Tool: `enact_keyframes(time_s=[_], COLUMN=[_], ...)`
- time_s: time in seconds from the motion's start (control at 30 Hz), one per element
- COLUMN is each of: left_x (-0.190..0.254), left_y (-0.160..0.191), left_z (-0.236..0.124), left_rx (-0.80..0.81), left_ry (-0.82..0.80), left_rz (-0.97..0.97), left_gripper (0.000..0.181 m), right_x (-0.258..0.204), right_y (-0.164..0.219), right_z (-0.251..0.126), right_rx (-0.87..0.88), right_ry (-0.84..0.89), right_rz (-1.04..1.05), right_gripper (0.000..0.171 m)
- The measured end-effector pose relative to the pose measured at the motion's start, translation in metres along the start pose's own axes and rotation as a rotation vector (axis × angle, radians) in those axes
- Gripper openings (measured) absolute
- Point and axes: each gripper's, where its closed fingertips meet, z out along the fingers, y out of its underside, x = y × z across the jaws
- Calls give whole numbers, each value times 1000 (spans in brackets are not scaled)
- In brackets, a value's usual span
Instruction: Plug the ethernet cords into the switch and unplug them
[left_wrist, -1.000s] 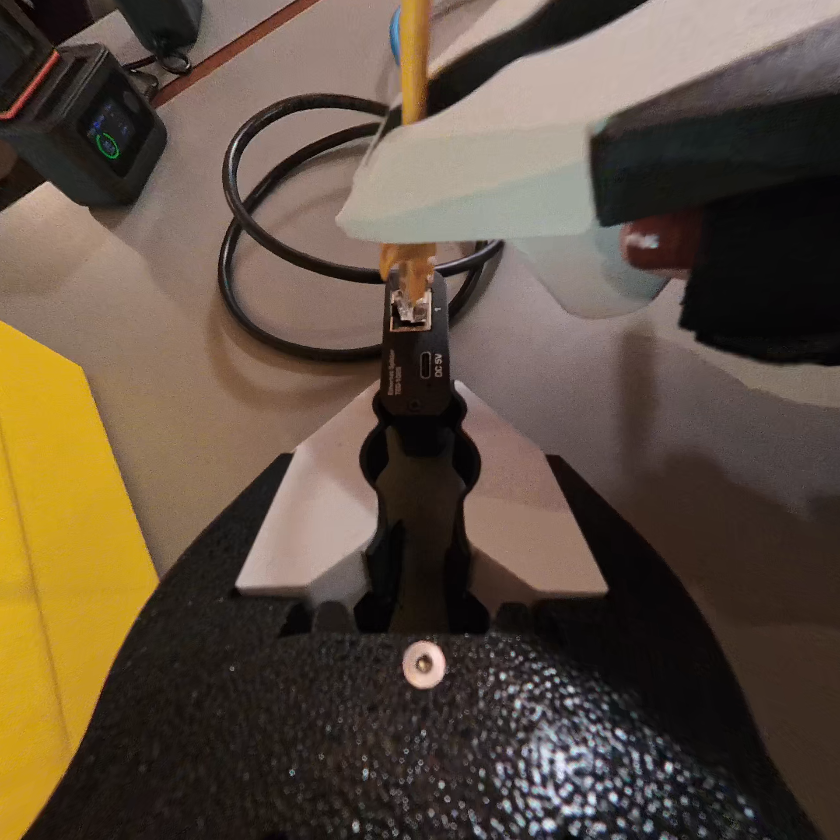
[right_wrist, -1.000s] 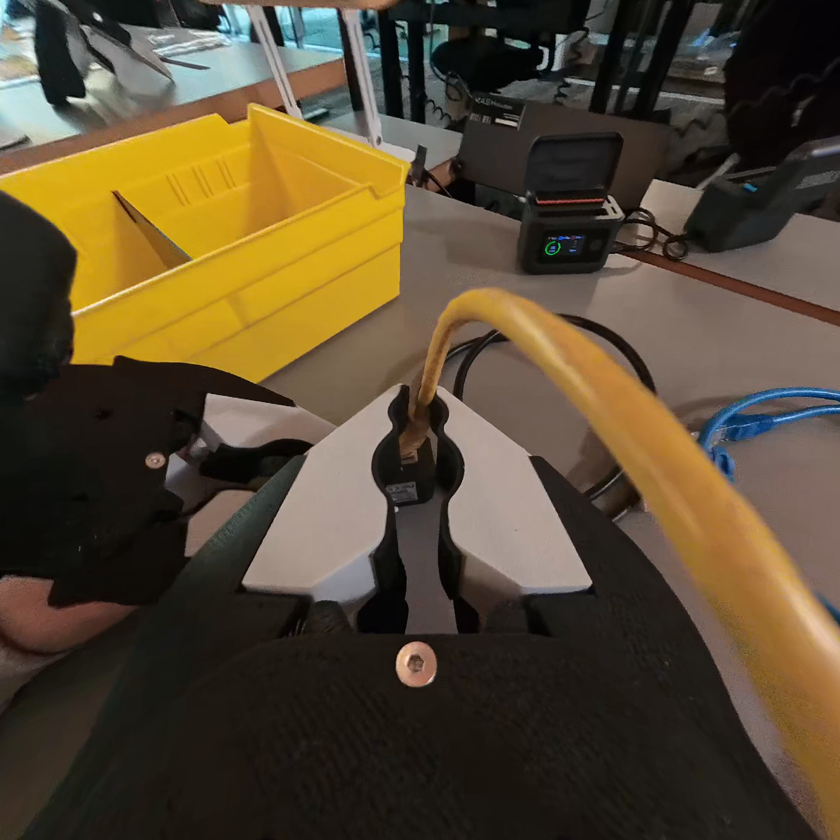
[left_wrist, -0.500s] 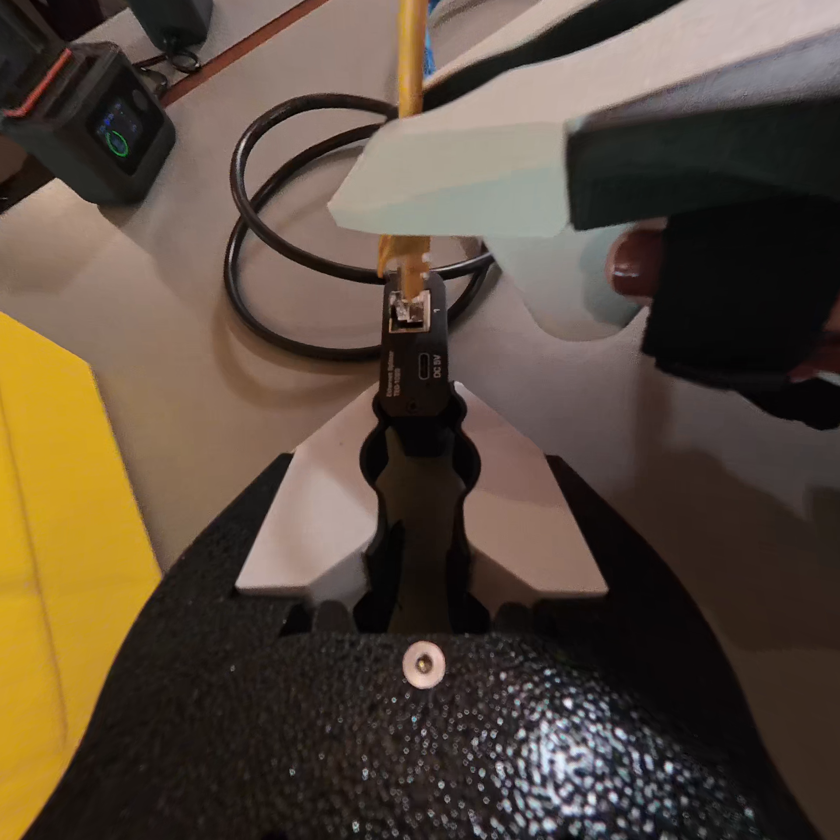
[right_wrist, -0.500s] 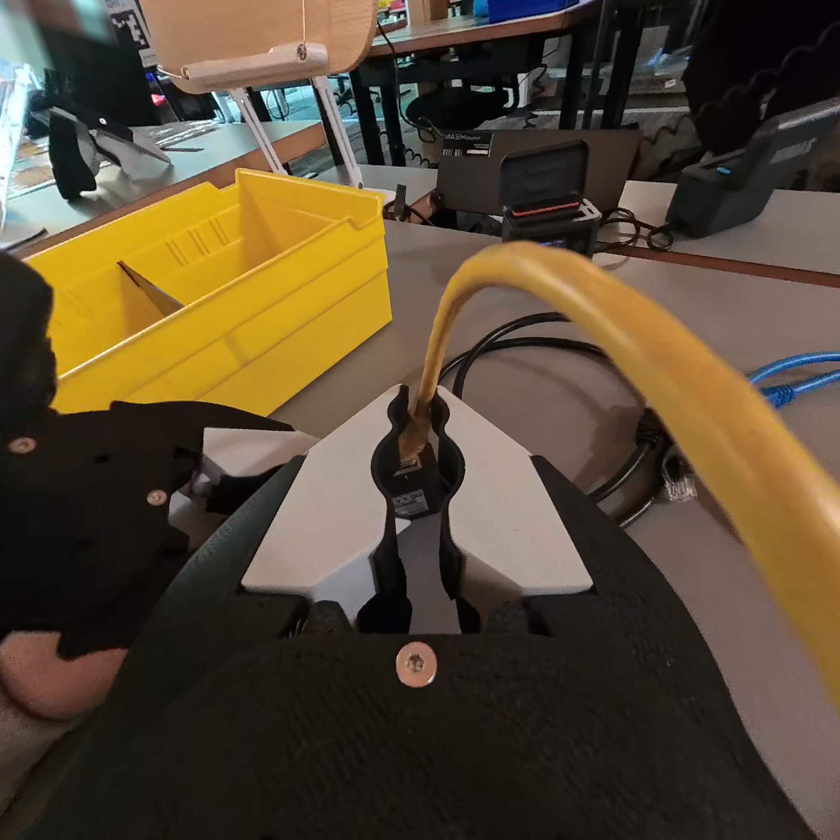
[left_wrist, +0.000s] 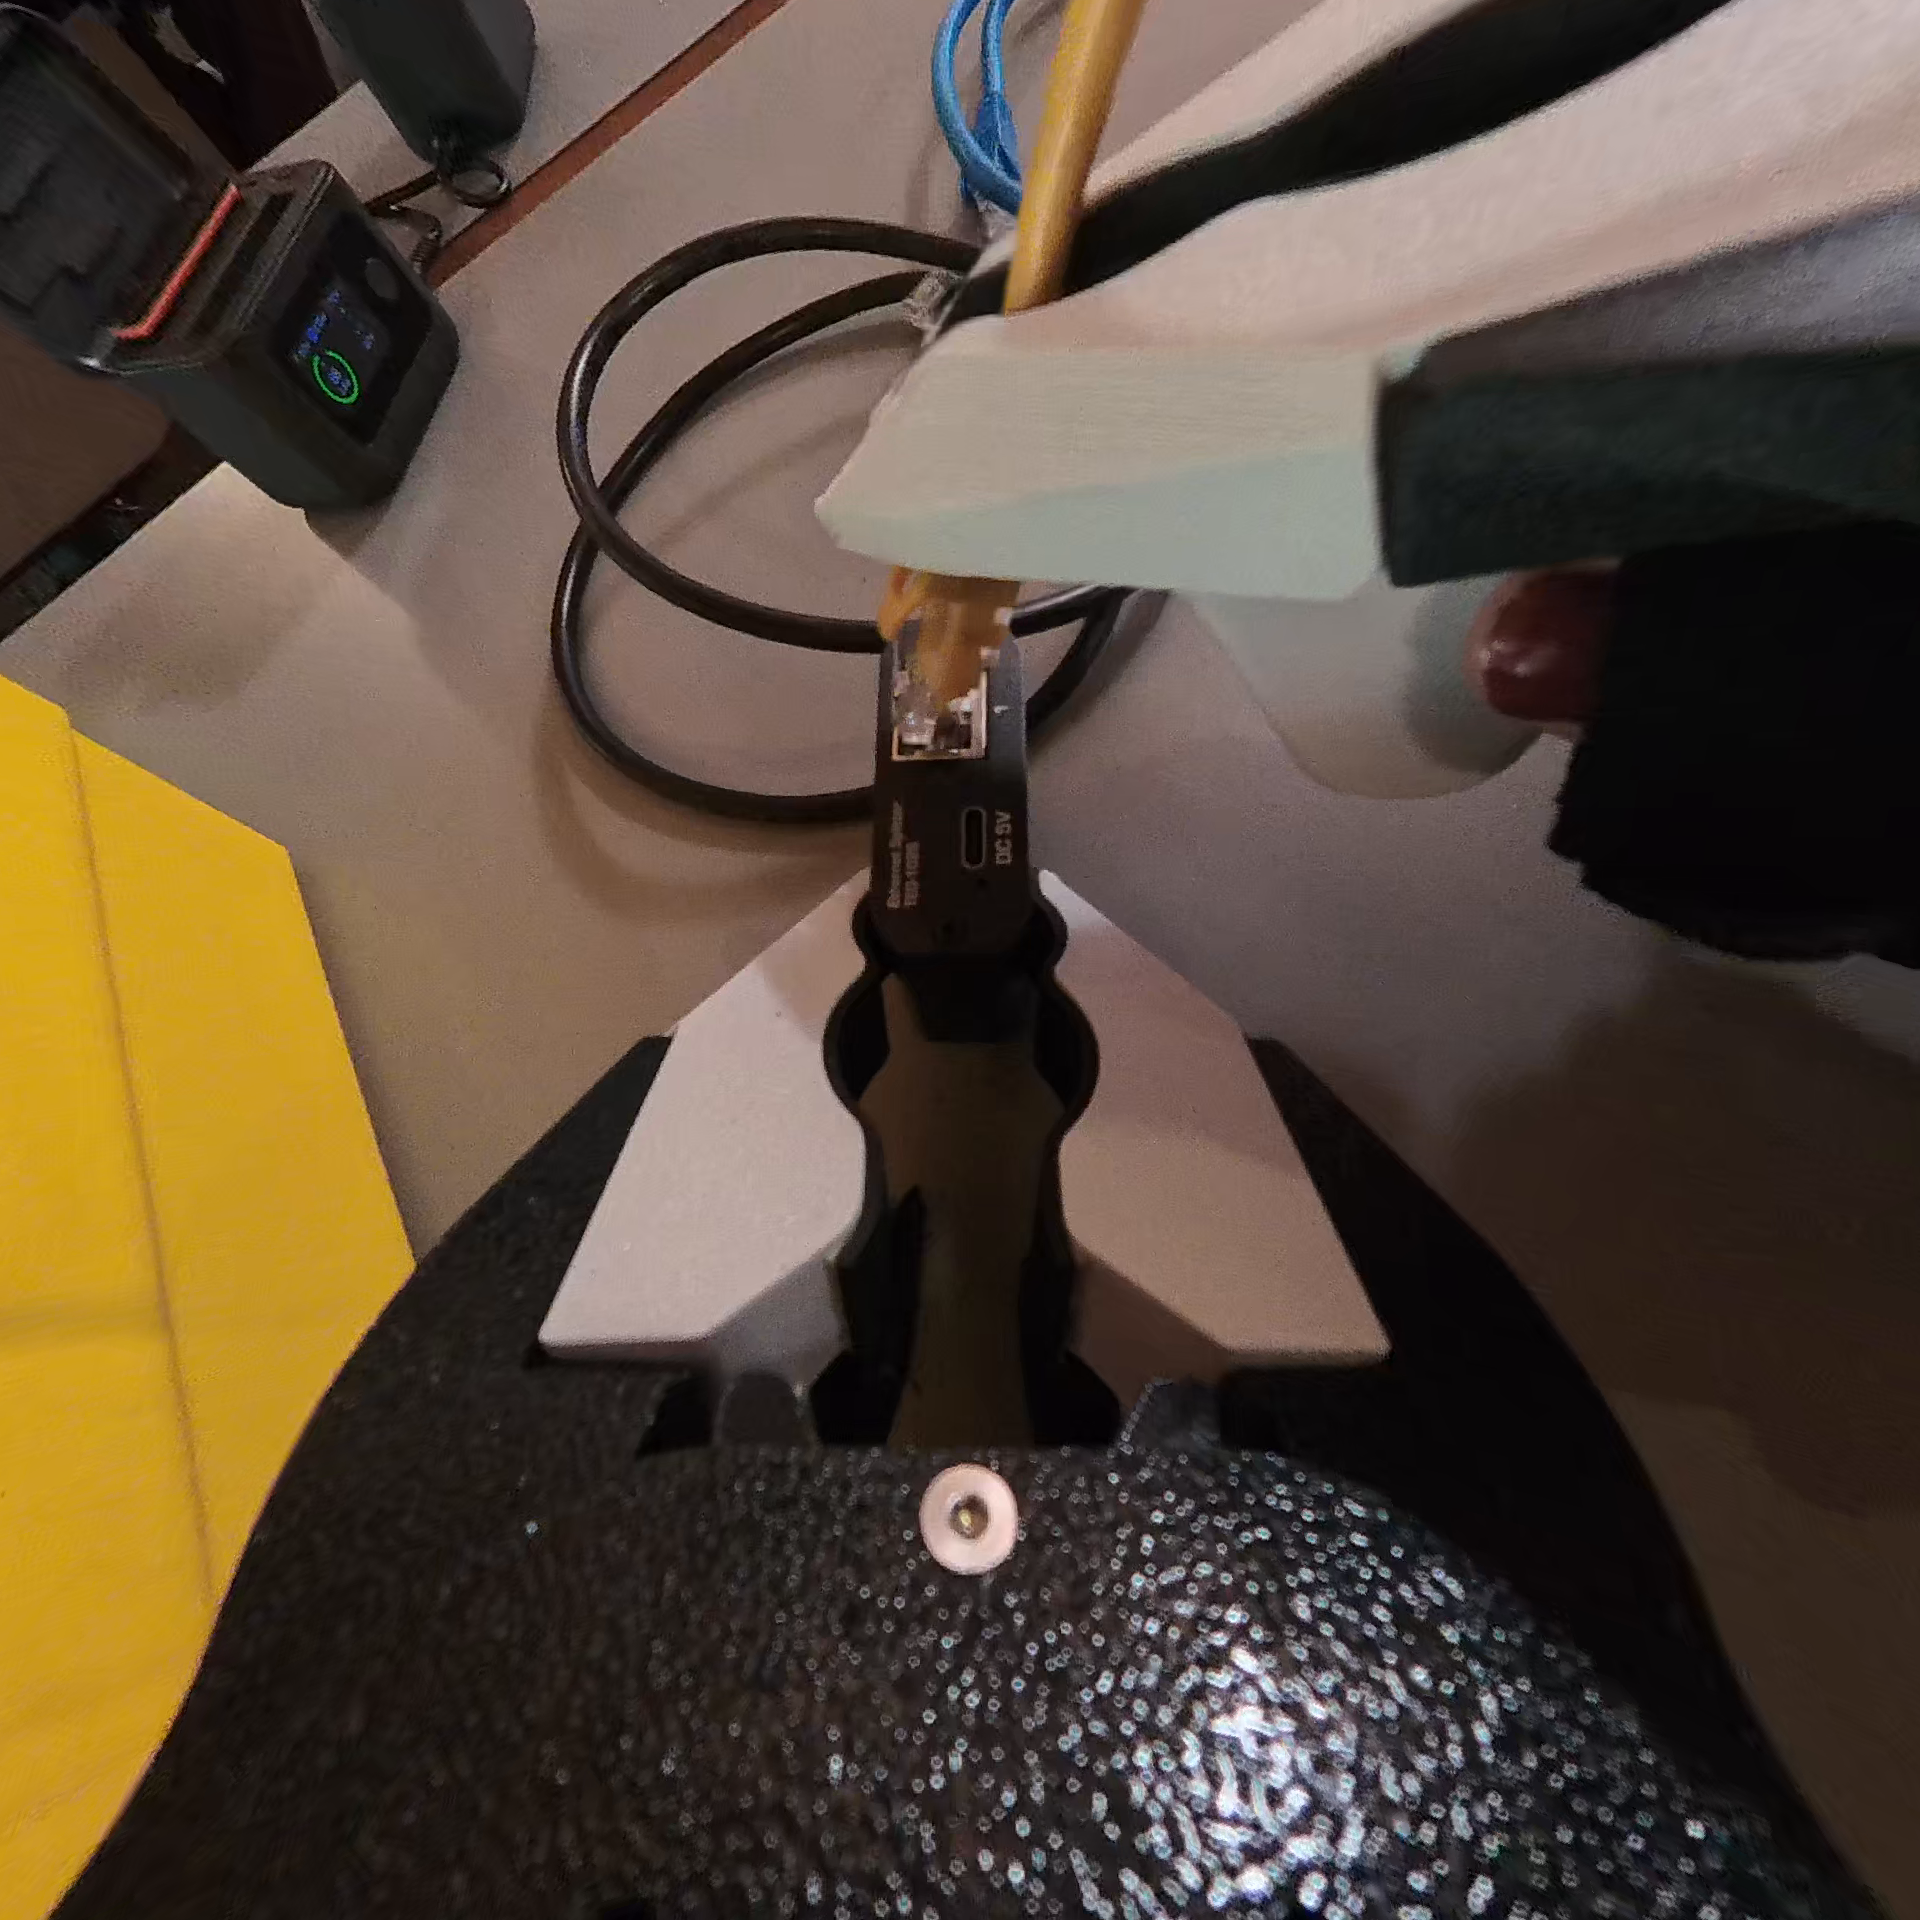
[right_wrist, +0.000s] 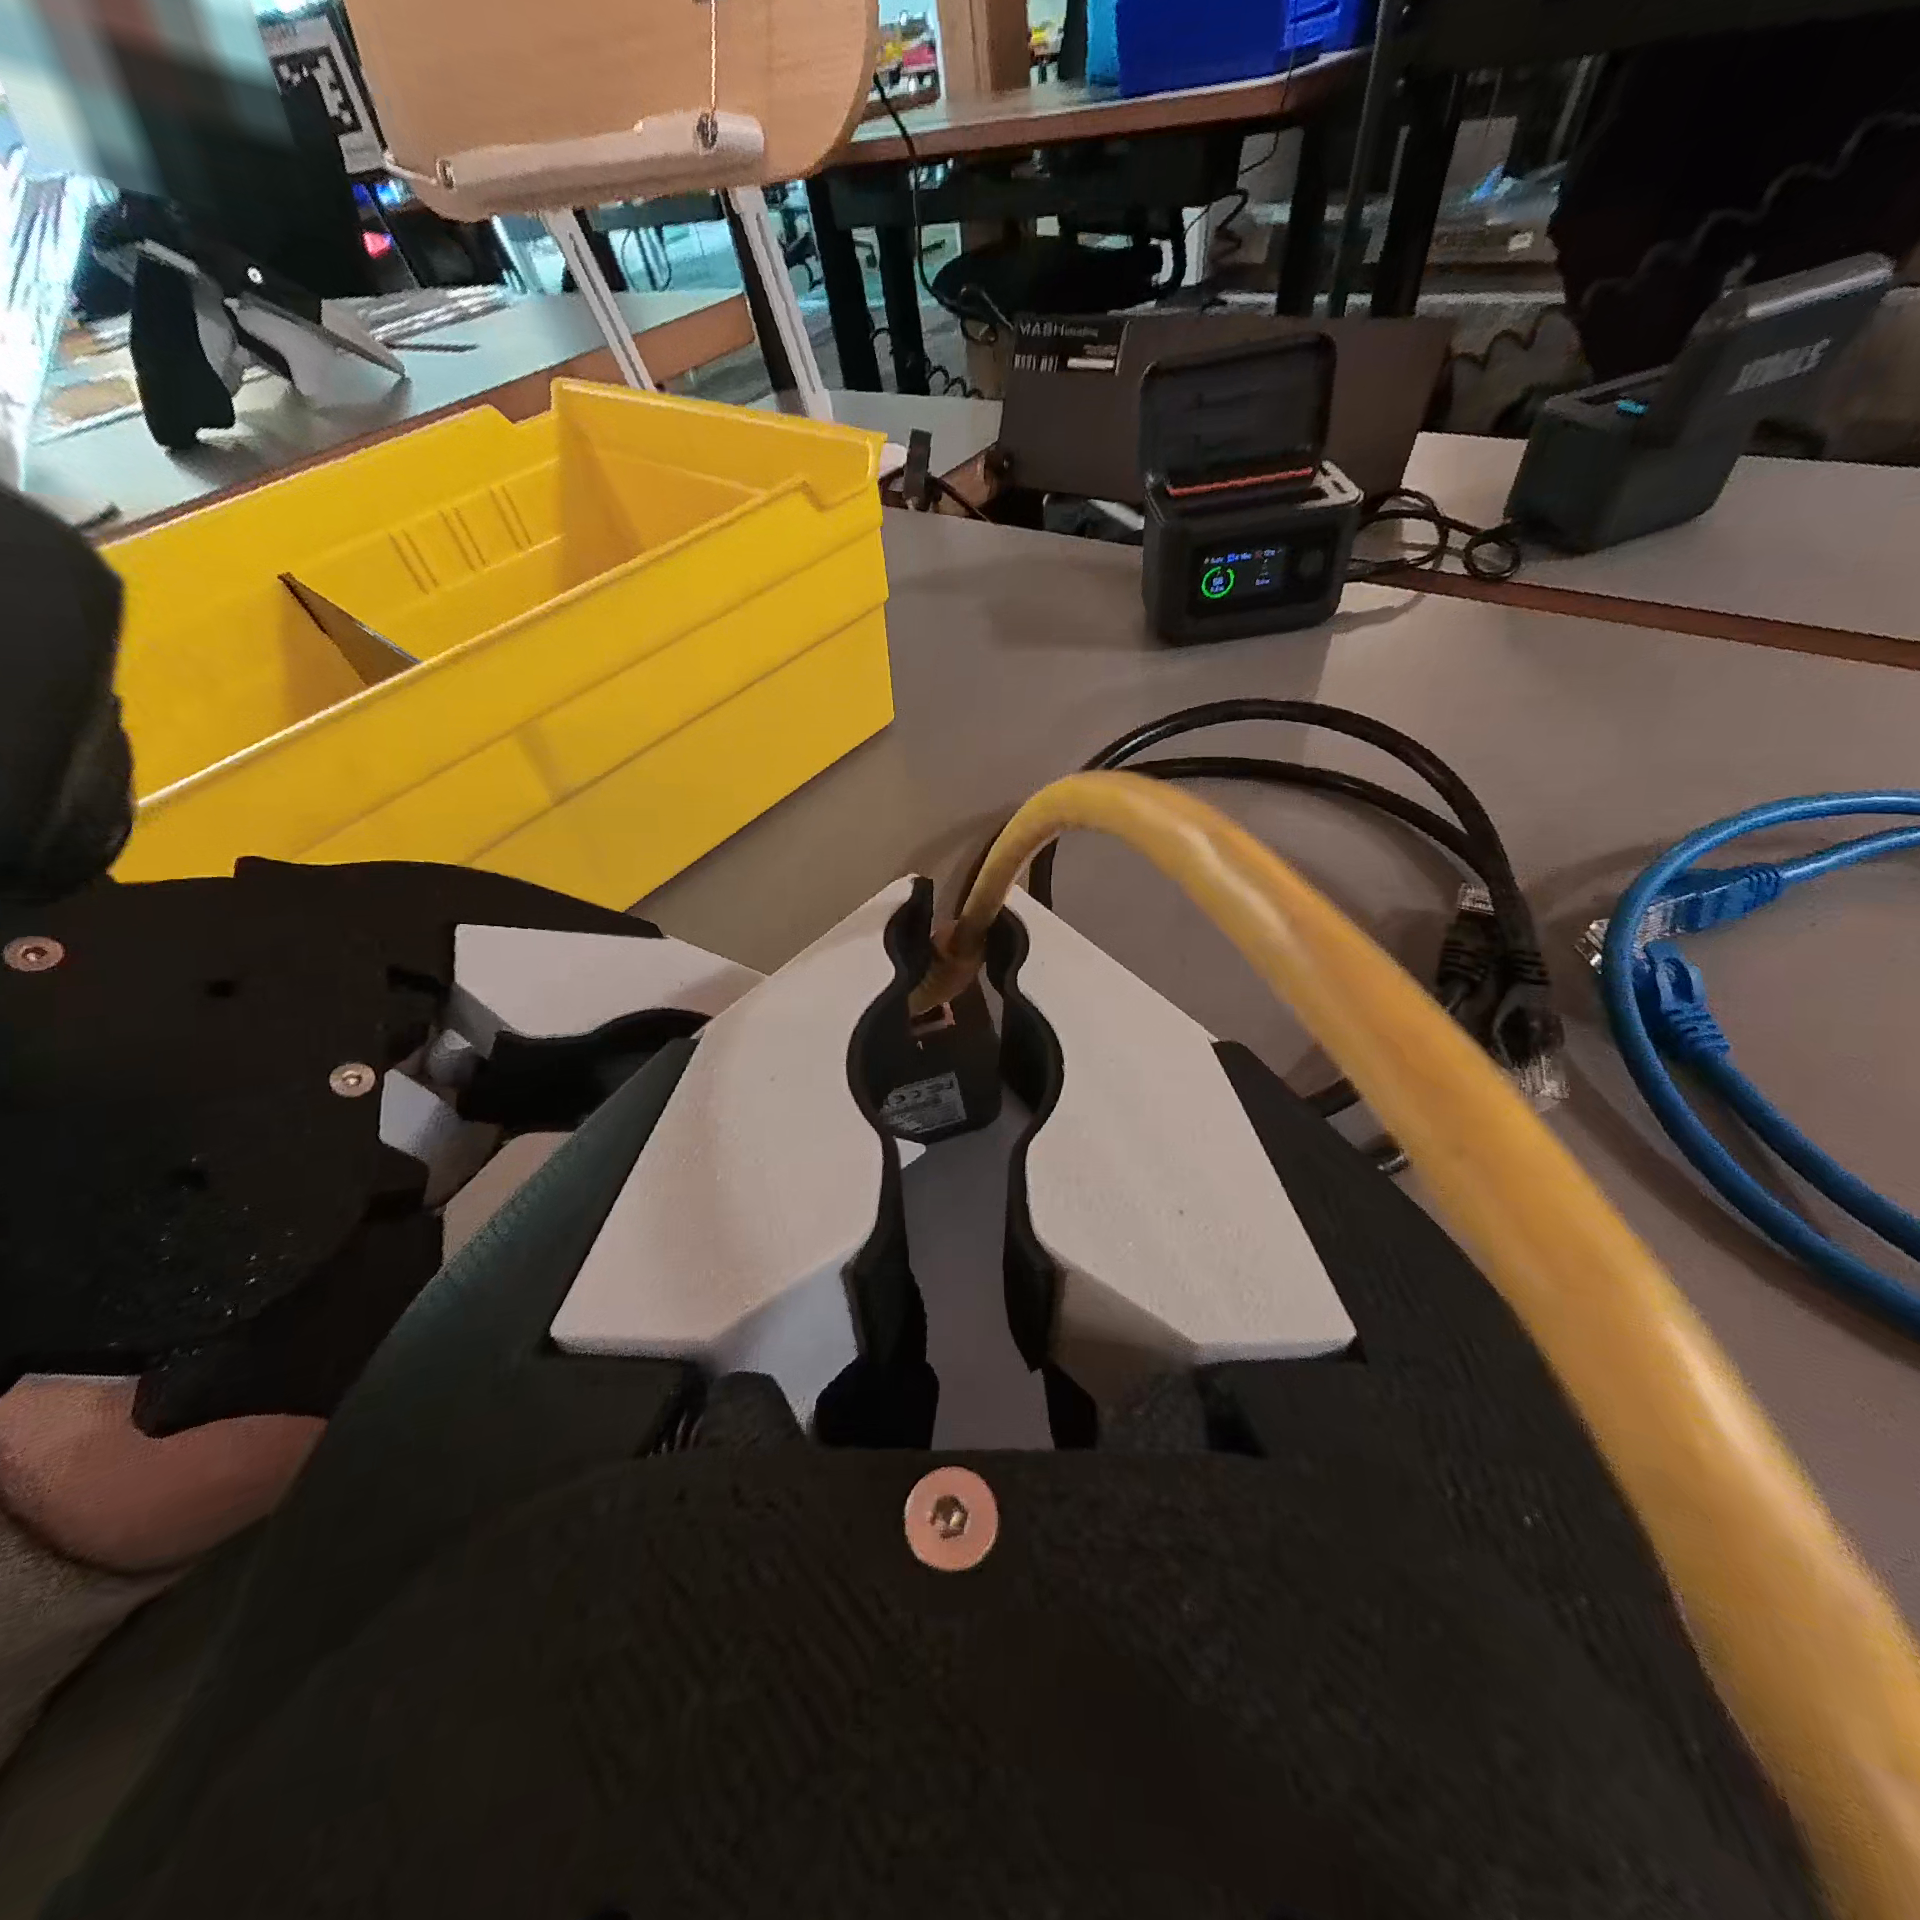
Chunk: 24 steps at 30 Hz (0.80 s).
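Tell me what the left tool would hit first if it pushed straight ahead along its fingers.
The left tool grips the black switch, whose far end carries the yellow cord's plug. Straight ahead, that plug would probably press into the right tool holding it; depth is unclear.

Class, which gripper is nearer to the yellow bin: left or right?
Left. The left gripper, holding the switch, sits beside the yellow bin; the right gripper is farther off, past the switch.

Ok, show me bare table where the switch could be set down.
Bare table lies between the yellow bin, the charger box and the black cable. Crowded on the right: blue cable, black plugs and the yellow cord.
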Motion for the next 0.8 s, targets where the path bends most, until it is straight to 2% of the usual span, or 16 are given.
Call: enact_keyframes(time_s=[0.13, 0.37, 0.57, 0.8], left_x=[0, 0, 0, 0], left_y=[0, 0, -1, -1], left_z=[0, 1, 2, 2], left_rx=[2, 2, 11, 10], left_ry=[10, 16, 11, 3], left_rz=[-20, -33, -16, 2], left_gripper=[23, 22, 23, 22], right_x=[0, -7, -1, -2], right_y=[0, -5, -1, -1], right_z=[5, 9, 6, 5], right_rx=[-55, -124, -201, -181], right_ry=[-1, 104, 95, 32], right_rz=[-46, -276, -257, -178], right_gripper=[9, 9, 10, 9])
